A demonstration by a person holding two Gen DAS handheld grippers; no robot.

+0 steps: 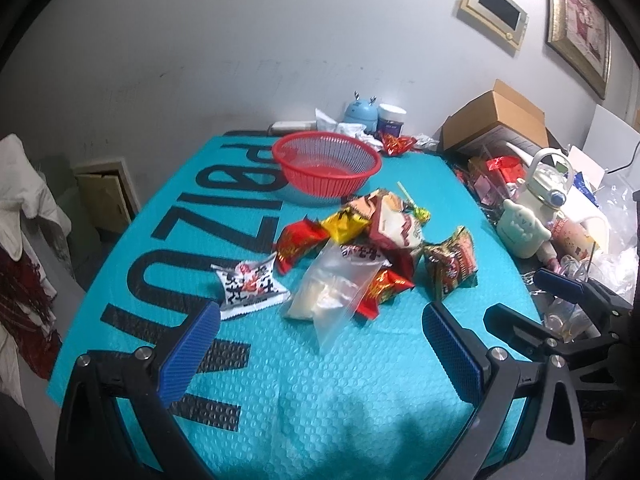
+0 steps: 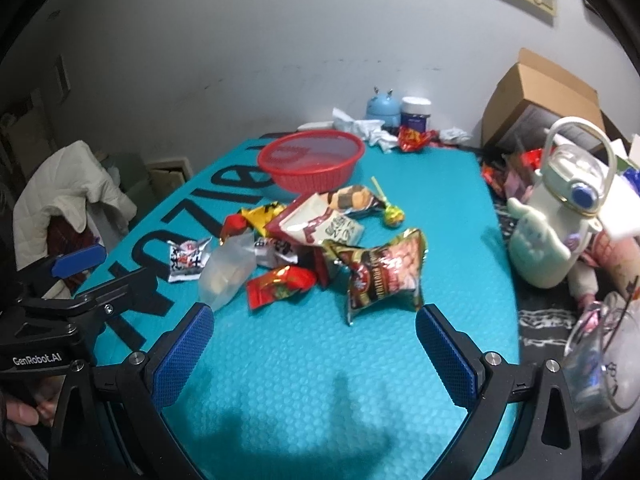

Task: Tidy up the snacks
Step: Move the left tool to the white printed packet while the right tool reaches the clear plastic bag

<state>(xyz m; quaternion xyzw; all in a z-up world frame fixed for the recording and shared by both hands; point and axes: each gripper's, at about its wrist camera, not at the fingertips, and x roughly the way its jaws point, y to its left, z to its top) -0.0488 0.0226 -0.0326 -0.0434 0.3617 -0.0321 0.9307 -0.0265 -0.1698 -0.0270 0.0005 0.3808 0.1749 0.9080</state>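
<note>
Both tools, left (image 1: 320, 348) and right (image 2: 314, 344), gape empty. Snack pile (image 1: 360, 248) ahead, untouched. Next, probably: grab 1 packet, drop in red basket (image 1: 326, 160) beyond.

I see the counter under a teal bubble mat (image 1: 280, 380); on the mat sit a red basket (image 1: 326, 168) and, just before it, a snack pile (image 1: 360, 256).
</note>
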